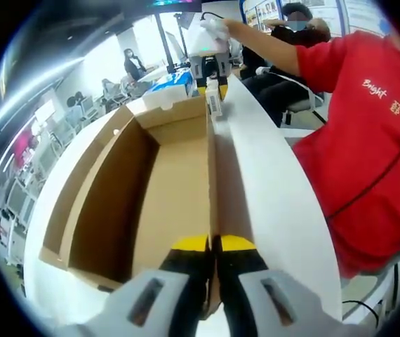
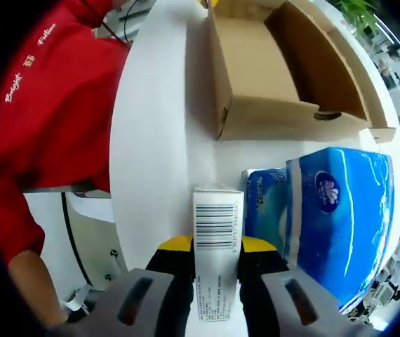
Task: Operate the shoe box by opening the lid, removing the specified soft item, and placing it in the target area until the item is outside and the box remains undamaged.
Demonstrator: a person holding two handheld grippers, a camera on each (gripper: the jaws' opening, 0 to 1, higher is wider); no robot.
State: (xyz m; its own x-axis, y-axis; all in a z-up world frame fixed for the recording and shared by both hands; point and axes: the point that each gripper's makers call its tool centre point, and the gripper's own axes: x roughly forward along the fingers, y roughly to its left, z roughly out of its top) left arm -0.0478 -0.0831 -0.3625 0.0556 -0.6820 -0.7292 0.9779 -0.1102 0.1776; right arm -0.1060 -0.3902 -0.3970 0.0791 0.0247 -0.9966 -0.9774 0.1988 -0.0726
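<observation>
The shoe box [image 1: 151, 189], of brown cardboard, is seen lying open on the white table [image 1: 270, 189] in the left gripper view, its interior bare down to the floor. One long side wall of the box is clamped between the closed jaws of the left gripper [image 1: 212, 263], whose yellow-tipped fingers [image 1: 189, 246] are pressed against the cardboard edge from both sides. In the right gripper view the same box [image 2: 284, 70] is seen from its short end, open, with a round finger hole in the near wall.

A small white carton [image 2: 214, 246] bearing a barcode is held between the jaws of the right gripper [image 2: 215, 247]; it is gripped on both sides and stands above the table surface [image 2: 158, 154], just short of the box's near end. In the left gripper view this gripper [image 1: 210, 67] is seen at the far end of the box, with the white carton [image 1: 214, 102] held below it.

Just beside the carton, a blue soft pack of tissues [image 2: 340, 217] is lying on the table, outside the box and near its short end; a second, smaller blue pack [image 2: 263, 203] is touching it.

A person in a red shirt [image 1: 368, 140] is seen beside the table. Further people and desks are visible in the background of the left gripper view.
</observation>
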